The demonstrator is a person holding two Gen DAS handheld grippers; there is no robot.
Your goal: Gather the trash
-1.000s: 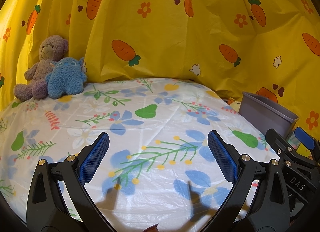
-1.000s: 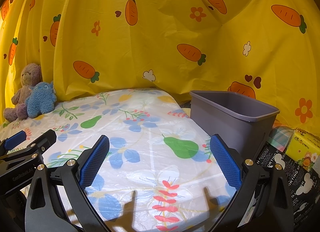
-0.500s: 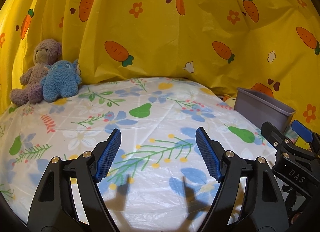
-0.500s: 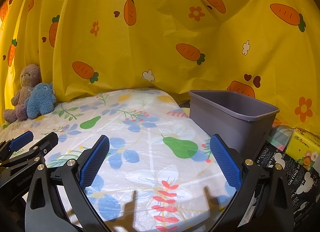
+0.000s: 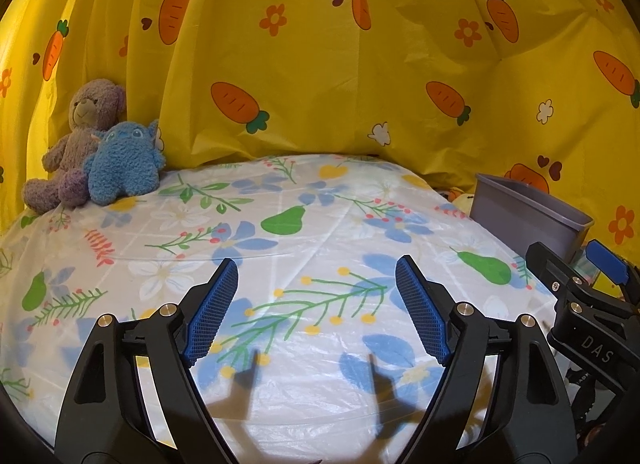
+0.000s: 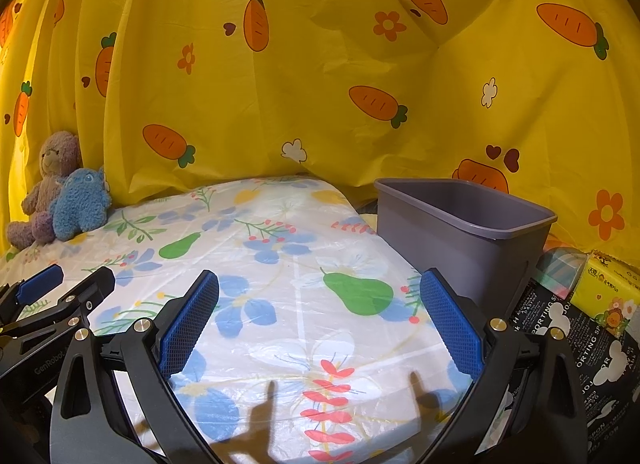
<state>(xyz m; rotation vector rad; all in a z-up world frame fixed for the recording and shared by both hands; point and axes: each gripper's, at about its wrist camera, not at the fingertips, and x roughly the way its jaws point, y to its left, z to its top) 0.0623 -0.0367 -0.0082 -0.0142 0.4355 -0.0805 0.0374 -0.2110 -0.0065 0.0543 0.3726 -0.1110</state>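
Observation:
A grey plastic bin (image 6: 460, 240) stands at the right edge of the table, seen also in the left wrist view as the bin (image 5: 520, 216). My left gripper (image 5: 316, 264) hovers over the floral cloth, its jaws opening with nothing between them. My right gripper (image 6: 320, 274) is held wide open, empty, just left of the bin. Each gripper shows in the other's view: the left gripper (image 6: 80, 276) at the left edge, the right gripper (image 5: 566, 250) at the right edge. No loose trash shows on the cloth.
A purple plush bear (image 5: 76, 144) and a blue plush toy (image 5: 120, 168) sit at the far left corner. A yellow carrot-print curtain (image 6: 320, 84) hangs behind. Right of the bin lie a yellow tissue pack (image 6: 604, 296) and a black printed sheet (image 6: 580, 340).
The left gripper's jaws stand narrower than a second ago, slightly wider than half a second ago. The right gripper has kept still and wide open.

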